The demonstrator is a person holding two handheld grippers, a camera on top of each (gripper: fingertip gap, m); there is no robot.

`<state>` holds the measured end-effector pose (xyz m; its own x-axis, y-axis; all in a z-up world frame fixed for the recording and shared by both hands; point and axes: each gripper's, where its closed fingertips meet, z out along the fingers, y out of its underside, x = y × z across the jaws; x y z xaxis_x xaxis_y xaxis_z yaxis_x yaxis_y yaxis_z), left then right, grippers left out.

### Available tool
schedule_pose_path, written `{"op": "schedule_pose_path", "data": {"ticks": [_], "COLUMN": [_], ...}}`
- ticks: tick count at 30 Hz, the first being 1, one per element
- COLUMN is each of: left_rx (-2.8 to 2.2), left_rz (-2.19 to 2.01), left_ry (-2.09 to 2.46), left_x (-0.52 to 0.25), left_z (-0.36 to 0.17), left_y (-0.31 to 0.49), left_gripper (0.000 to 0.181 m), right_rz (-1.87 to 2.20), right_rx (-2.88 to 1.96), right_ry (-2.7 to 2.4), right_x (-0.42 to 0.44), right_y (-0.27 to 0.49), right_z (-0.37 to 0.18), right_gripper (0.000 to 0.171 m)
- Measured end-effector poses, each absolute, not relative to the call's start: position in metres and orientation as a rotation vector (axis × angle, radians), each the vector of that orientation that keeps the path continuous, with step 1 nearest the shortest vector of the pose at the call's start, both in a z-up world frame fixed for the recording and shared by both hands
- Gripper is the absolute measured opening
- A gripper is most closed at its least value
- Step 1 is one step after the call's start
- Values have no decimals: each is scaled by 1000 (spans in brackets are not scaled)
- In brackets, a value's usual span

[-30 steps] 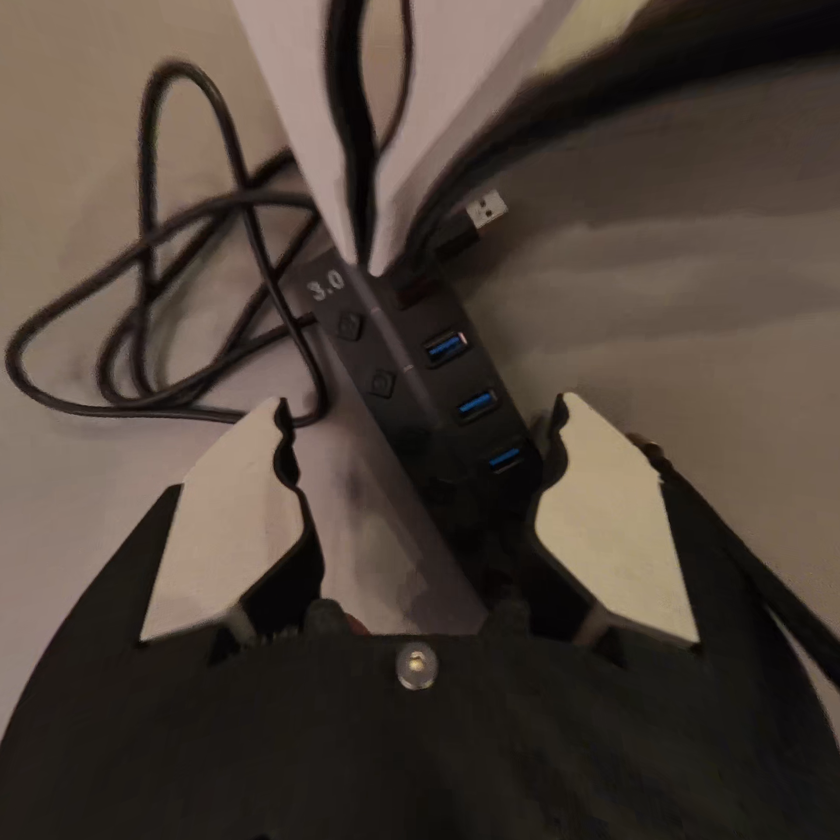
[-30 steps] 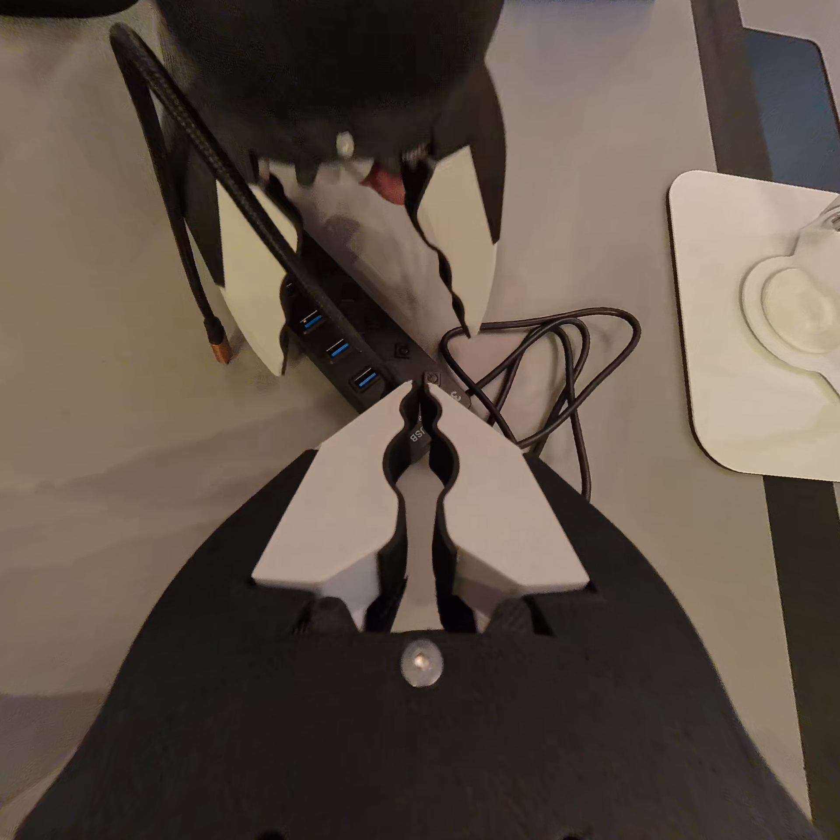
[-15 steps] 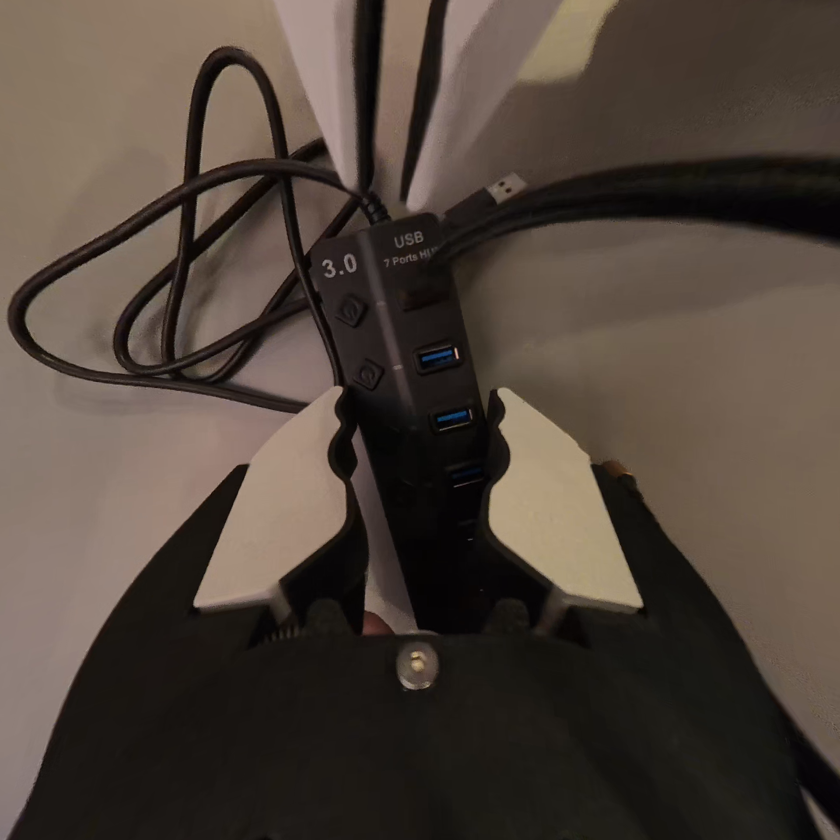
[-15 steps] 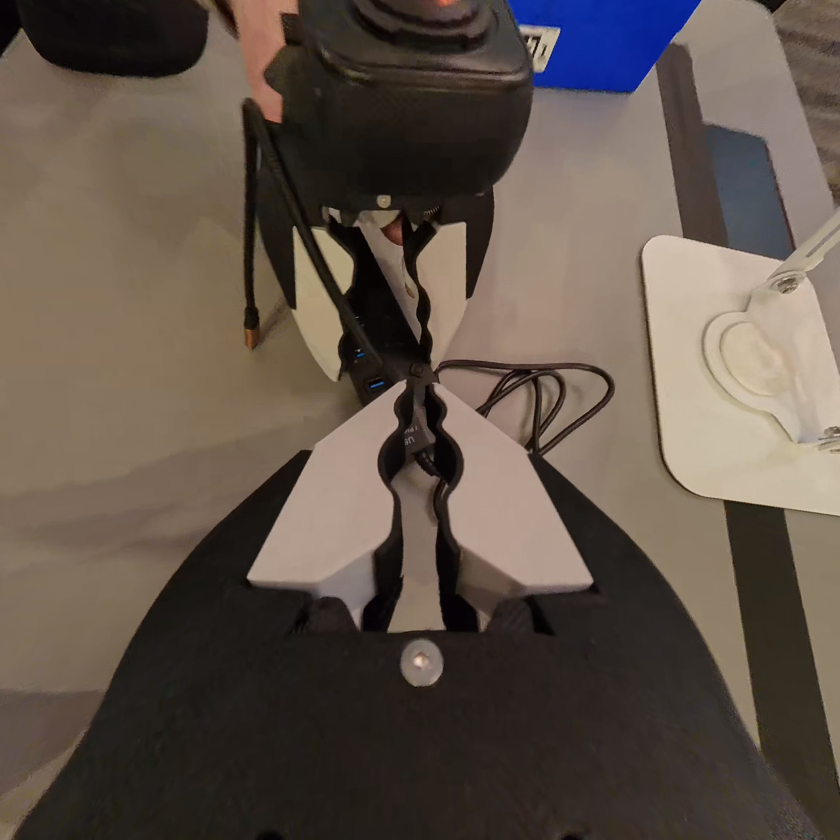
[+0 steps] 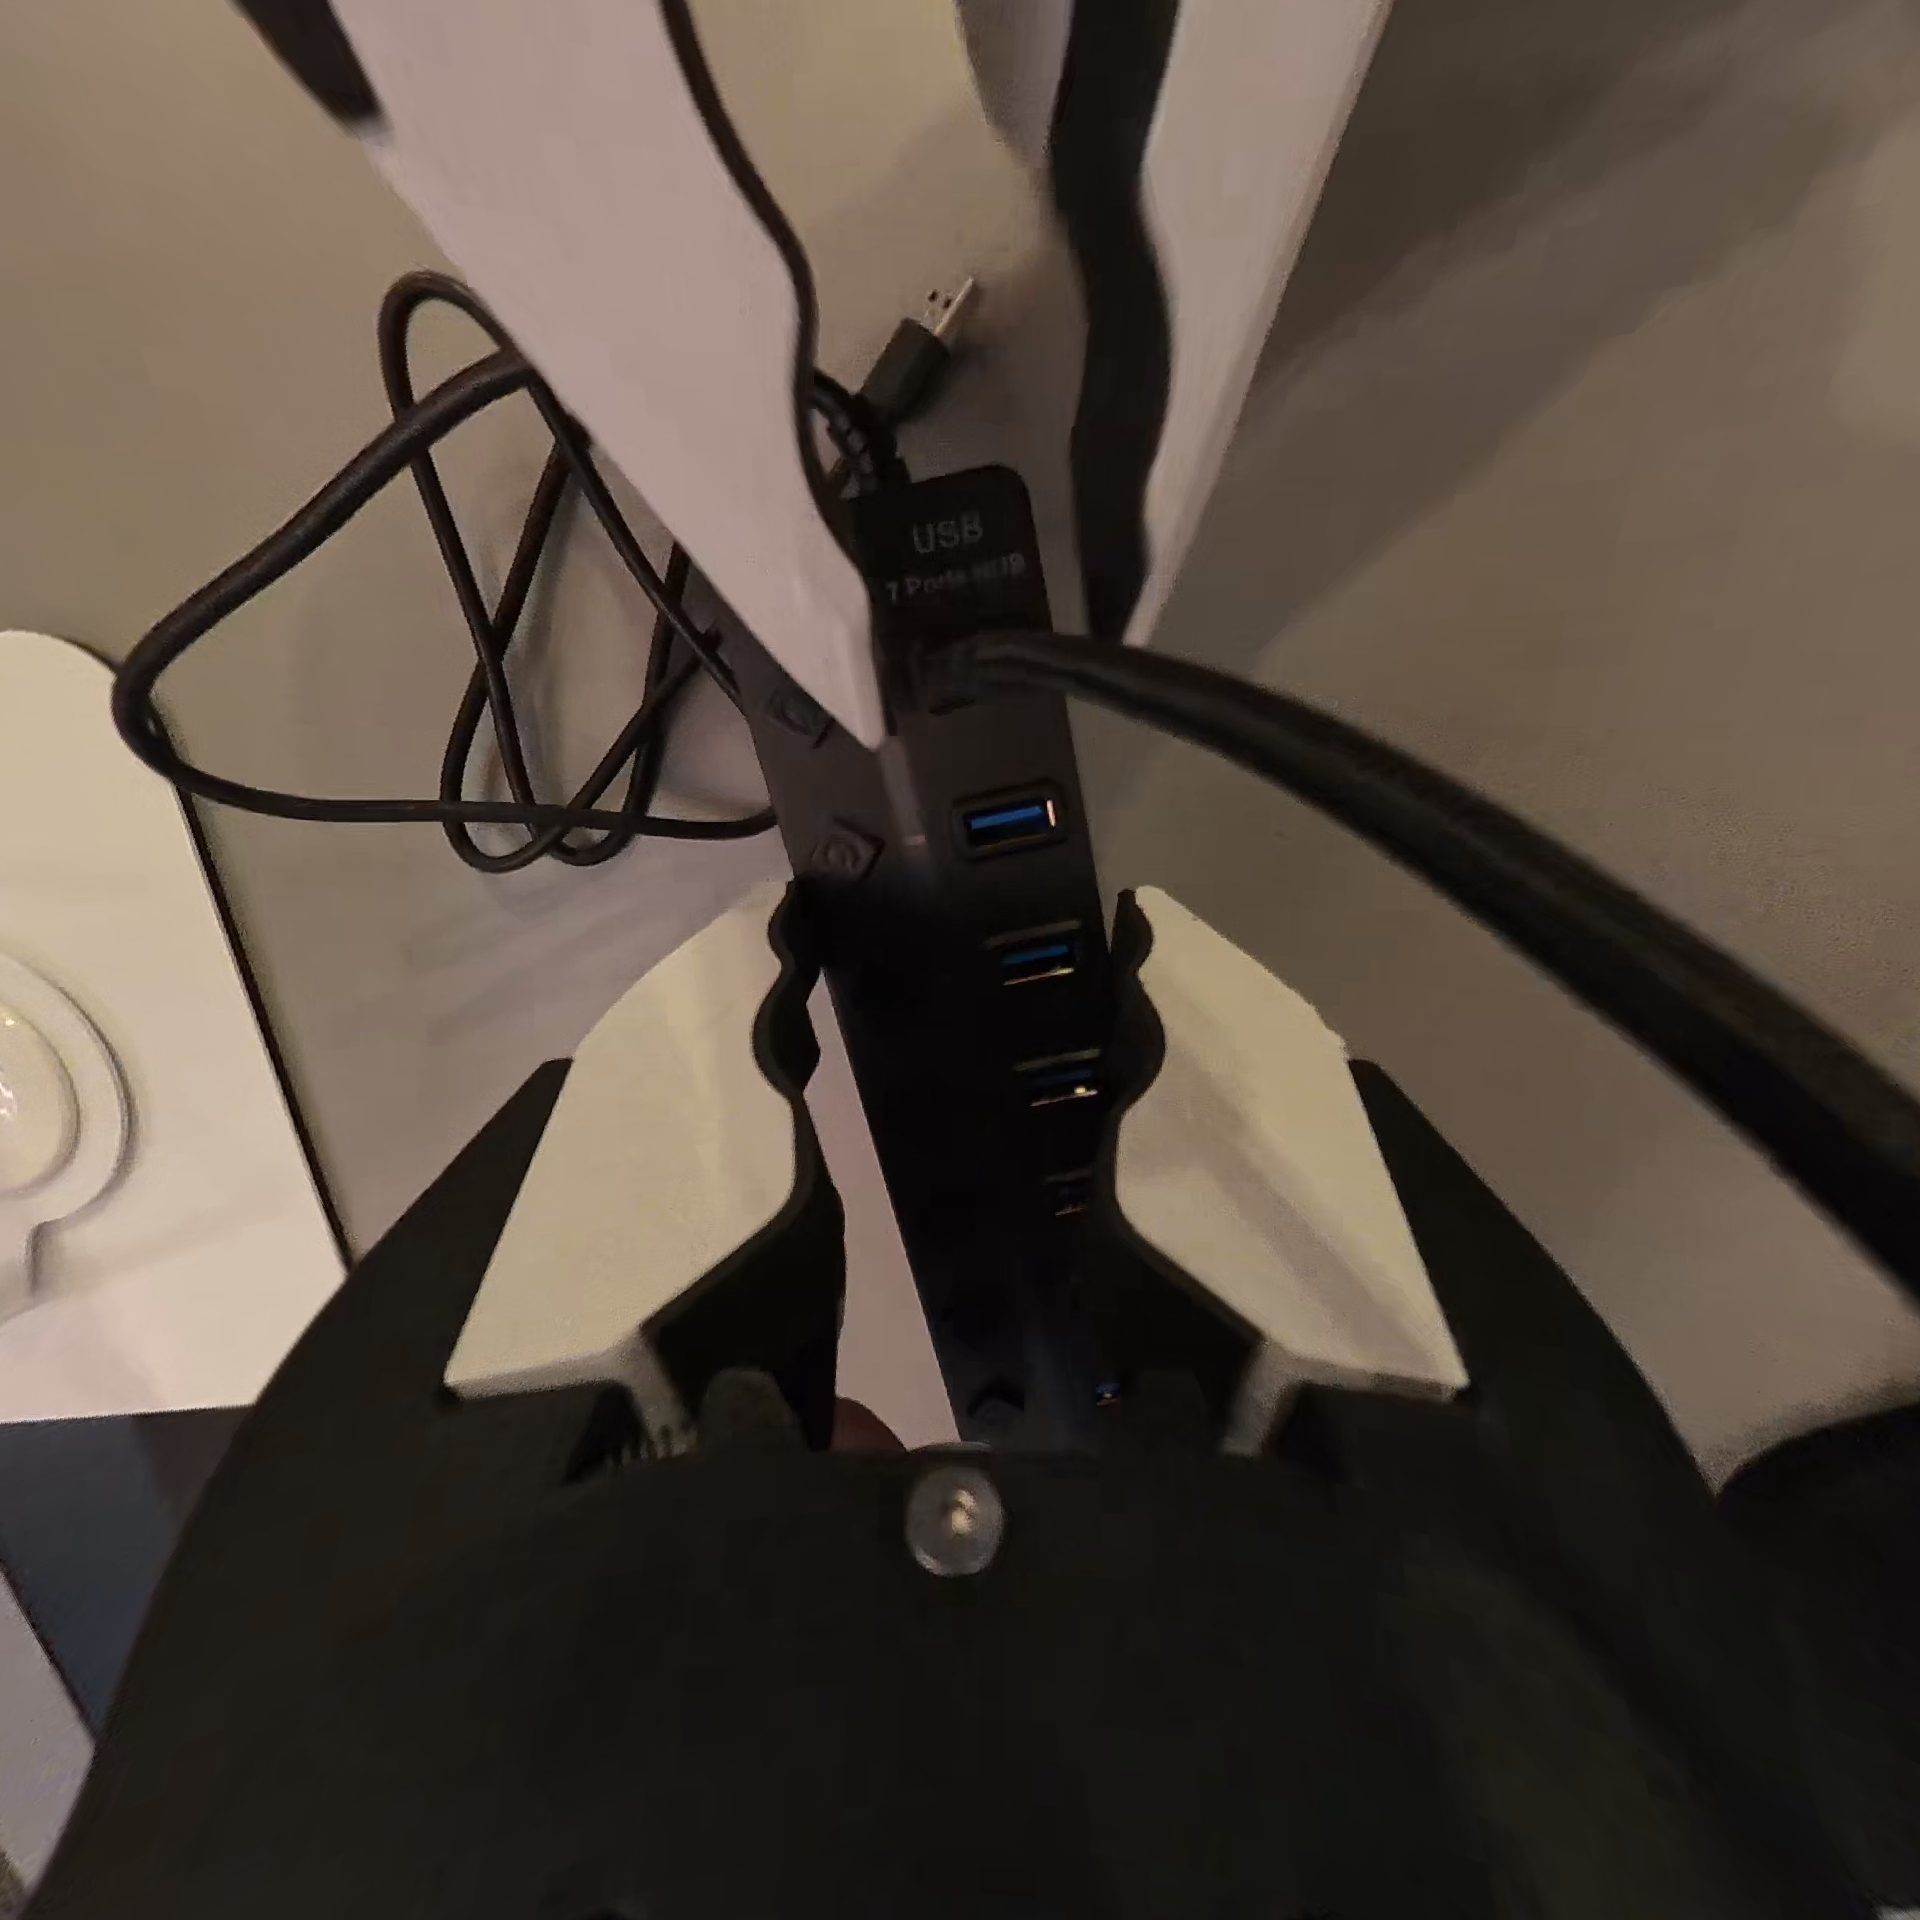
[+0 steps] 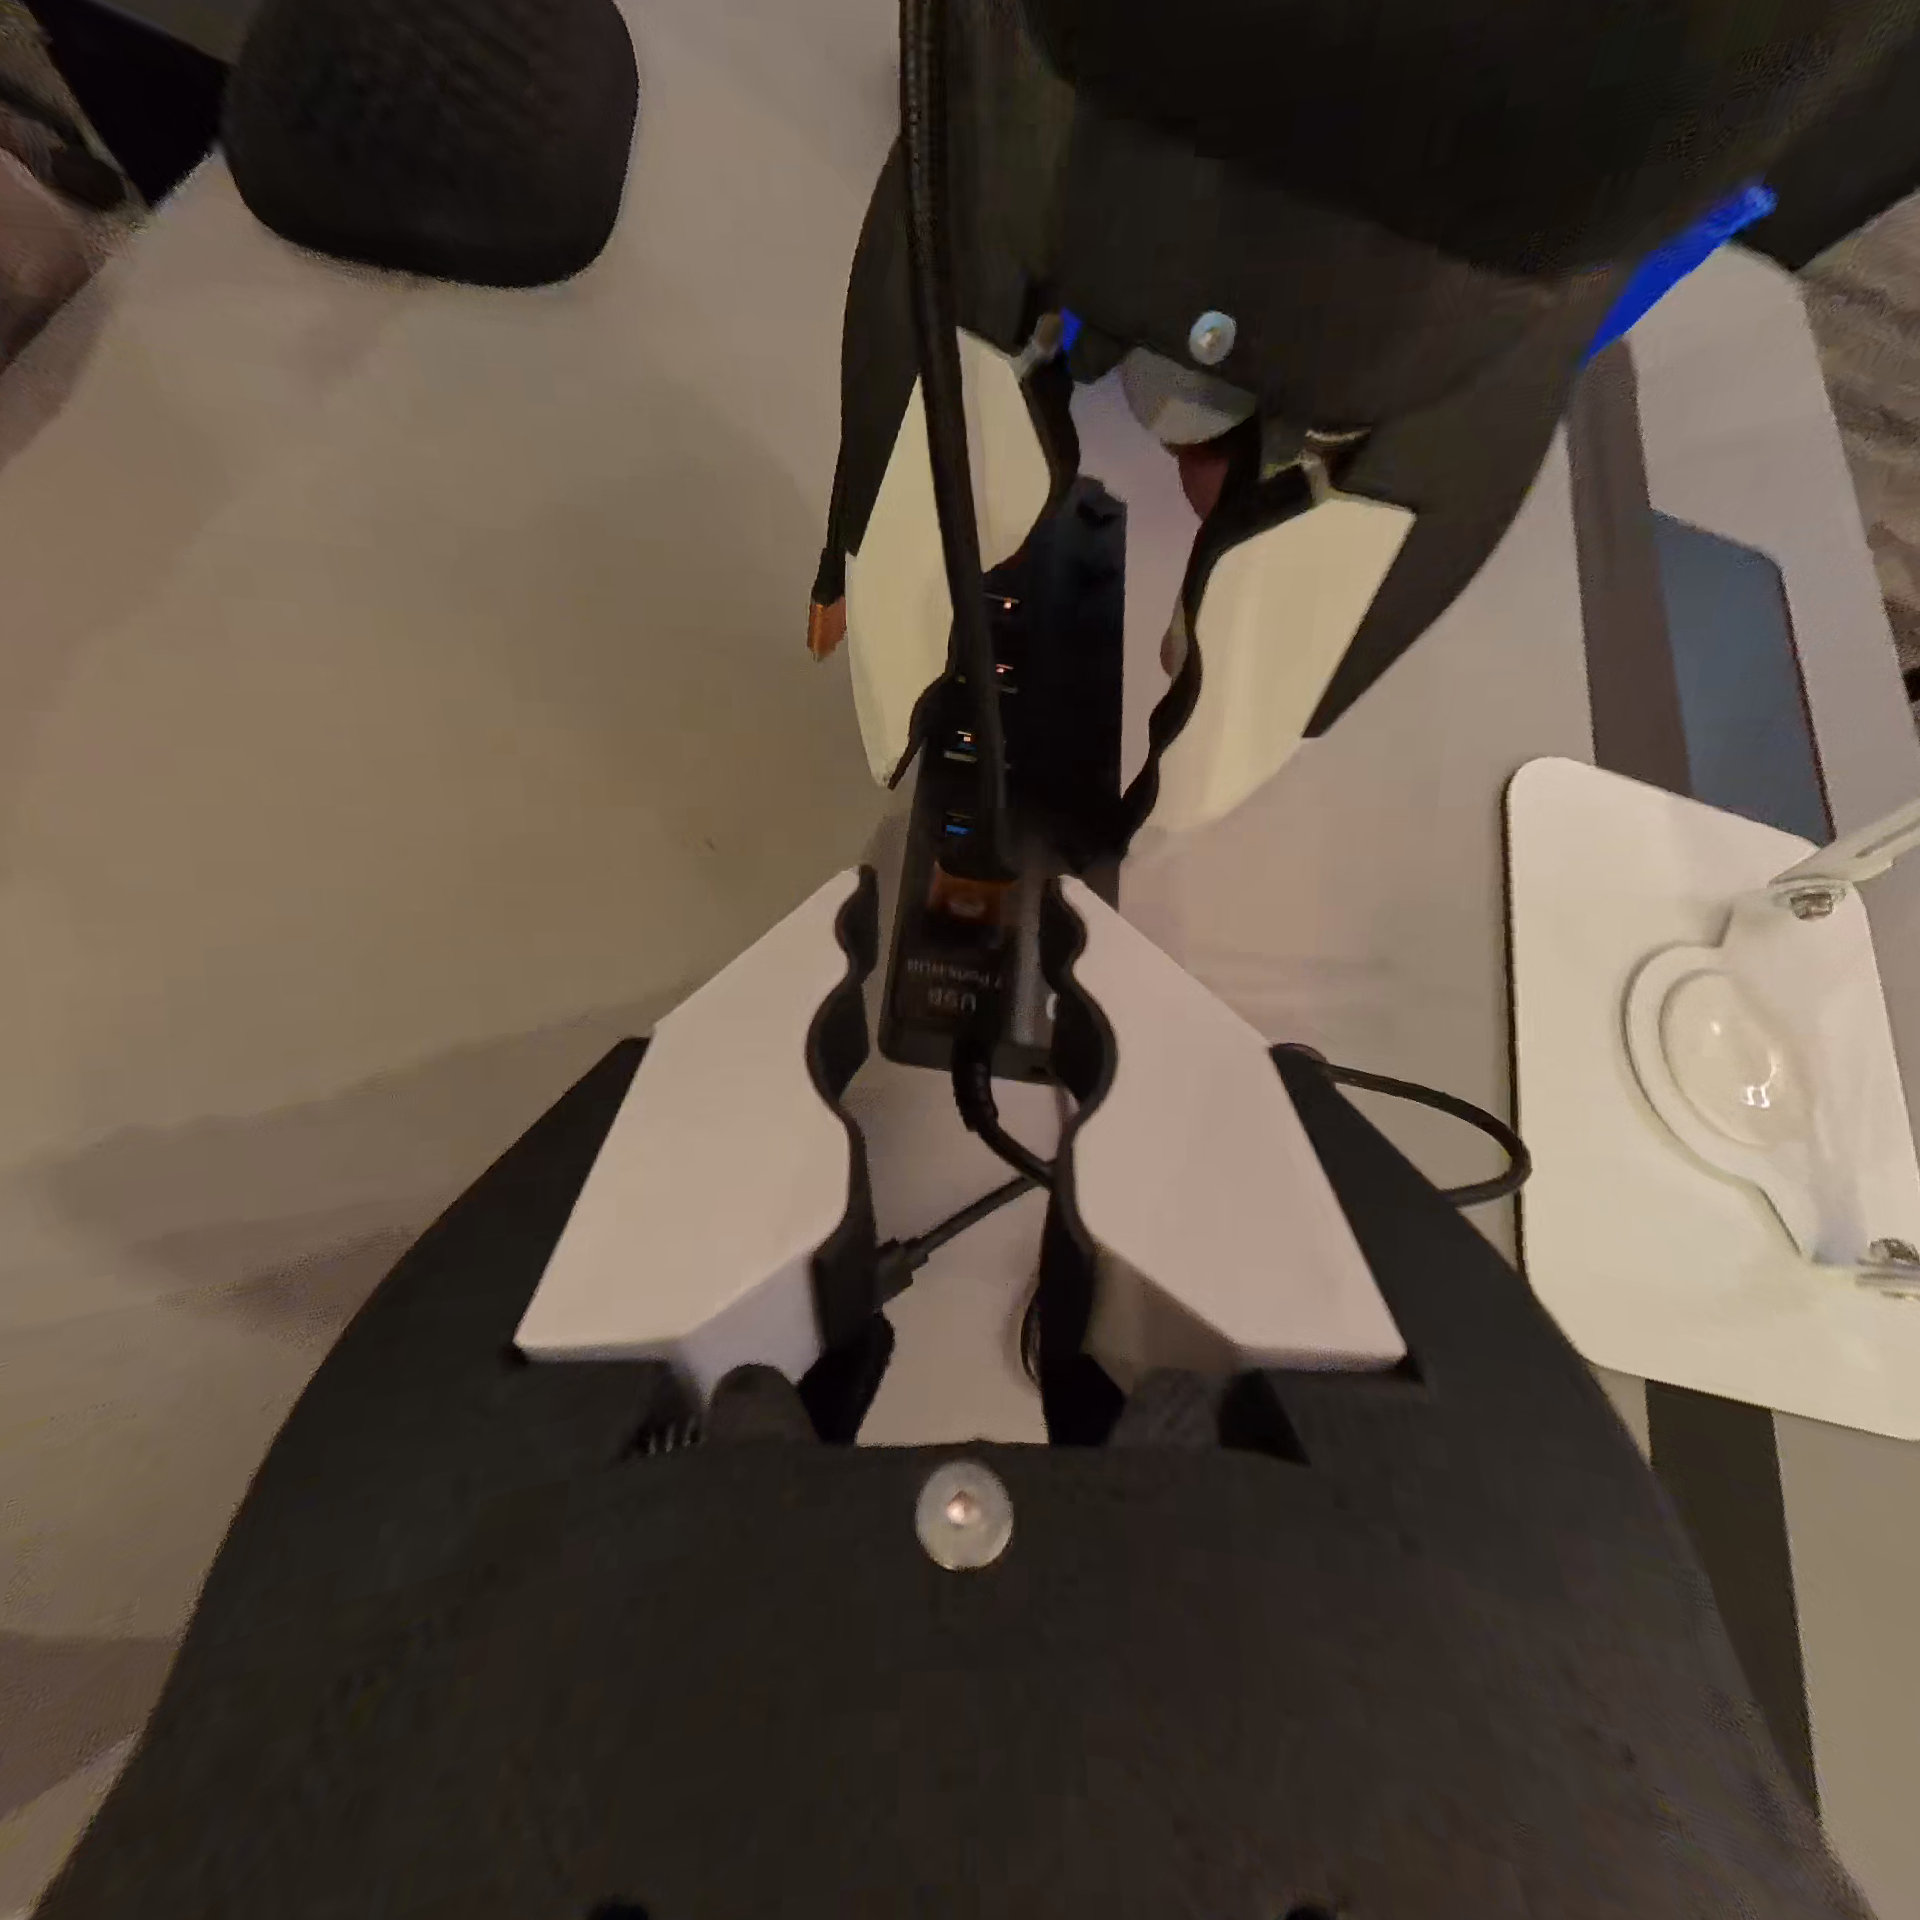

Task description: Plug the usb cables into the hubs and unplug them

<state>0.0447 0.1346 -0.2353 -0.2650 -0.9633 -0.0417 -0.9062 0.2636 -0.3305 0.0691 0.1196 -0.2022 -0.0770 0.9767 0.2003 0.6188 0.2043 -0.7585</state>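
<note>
A black USB hub (image 5: 997,727) with blue ports lies on the grey table. My left gripper (image 5: 961,925) is shut on its sides at mid-length. A thick braided black cable (image 5: 1455,862) is plugged into the hub's first port; its orange-collared plug (image 6: 961,899) shows in the right wrist view. My right gripper (image 6: 961,888) is open and straddles the hub's labelled end (image 6: 945,987), touching nothing. The cable's free copper-tipped end (image 6: 828,627) hangs beside the left gripper.
The hub's own thin black cable (image 5: 488,675) lies coiled beside it, its USB plug (image 5: 925,348) loose on the table. A white base plate with a clear dome (image 6: 1714,1081) stands to the right. A black padded object (image 6: 436,135) is at the far left. One gripper's finger ends stand about 5 centimetres off the other's.
My left gripper closed on the hub. My right gripper, which was shut on the braided cable's plug, opened and let go; the plug now sits in the hub's first port.
</note>
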Motion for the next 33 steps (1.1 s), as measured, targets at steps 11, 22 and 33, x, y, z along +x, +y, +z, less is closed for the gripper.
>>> {"op": "schedule_pose_path", "data": {"ticks": [11, 22, 33], "left_rx": [-1658, -1694, -1670], "left_rz": [-364, -343, -439], "left_ry": [2292, 1951, 1857], "left_x": [50, 6, -22], "left_z": [-221, -161, -138], "left_y": [141, 170, 172], "left_gripper": [55, 96, 98], "right_rz": [845, 944, 964], "right_rx": [-1459, -1377, -1203], "right_ry": [-1631, -1453, -1322], "right_x": [65, 72, 56], "right_y": [124, 135, 130], "right_z": [-189, -163, -122], "right_gripper": [12, 11, 11]}}
